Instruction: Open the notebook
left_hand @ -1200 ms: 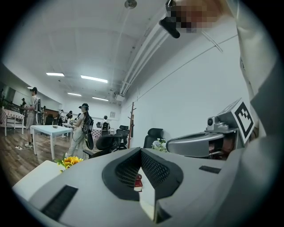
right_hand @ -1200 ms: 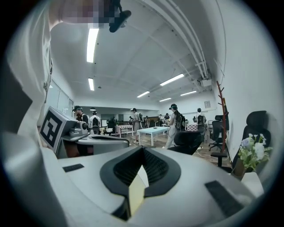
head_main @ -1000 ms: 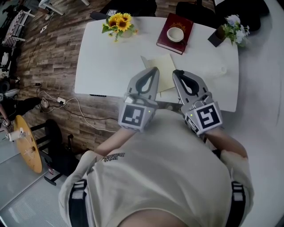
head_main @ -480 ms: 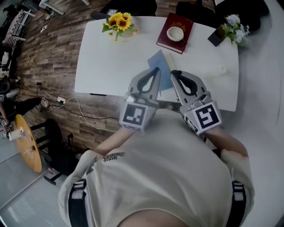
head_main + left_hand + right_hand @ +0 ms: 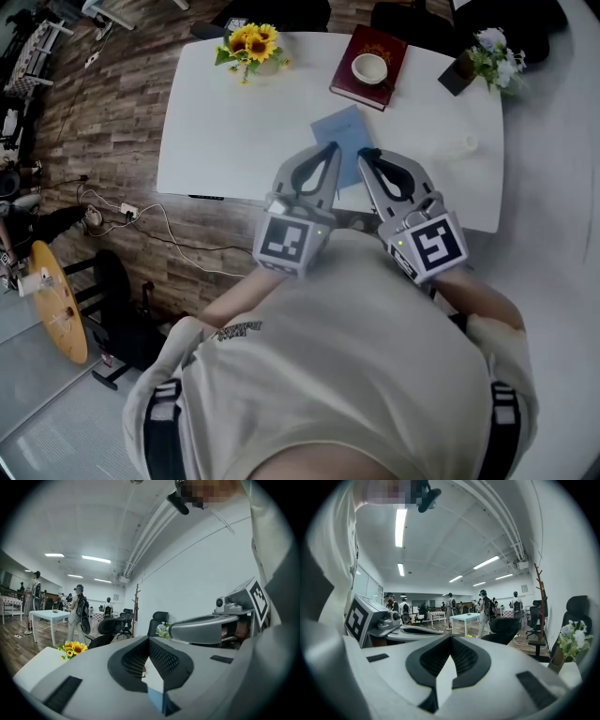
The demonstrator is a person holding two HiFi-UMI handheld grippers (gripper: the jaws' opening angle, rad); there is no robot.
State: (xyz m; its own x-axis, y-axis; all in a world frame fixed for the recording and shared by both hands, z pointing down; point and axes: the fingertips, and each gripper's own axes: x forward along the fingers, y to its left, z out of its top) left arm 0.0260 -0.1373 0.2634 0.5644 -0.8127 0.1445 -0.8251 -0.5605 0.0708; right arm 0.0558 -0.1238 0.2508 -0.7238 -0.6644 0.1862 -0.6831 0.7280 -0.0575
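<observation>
A thin blue notebook lies flat on the white table, blue cover up. My left gripper is shut, its tips over the notebook's near left part. My right gripper is shut too, tips at the notebook's near right edge. In the left gripper view the left gripper has its jaws meeting, with a strip of the blue notebook and white table showing through the gap below. The right gripper also has its jaws meeting, with only white showing behind. Whether either tip touches the notebook I cannot tell.
A dark red book with a white cup on it lies at the table's far side. Sunflowers stand at the far left, a pot of pale flowers at the far right. A small white object sits right of the notebook.
A second ago a pale yellow page faced up; half a second ago a blue cover stood tilted; now the blue cover lies flat. Both grippers have stayed almost where they were.
</observation>
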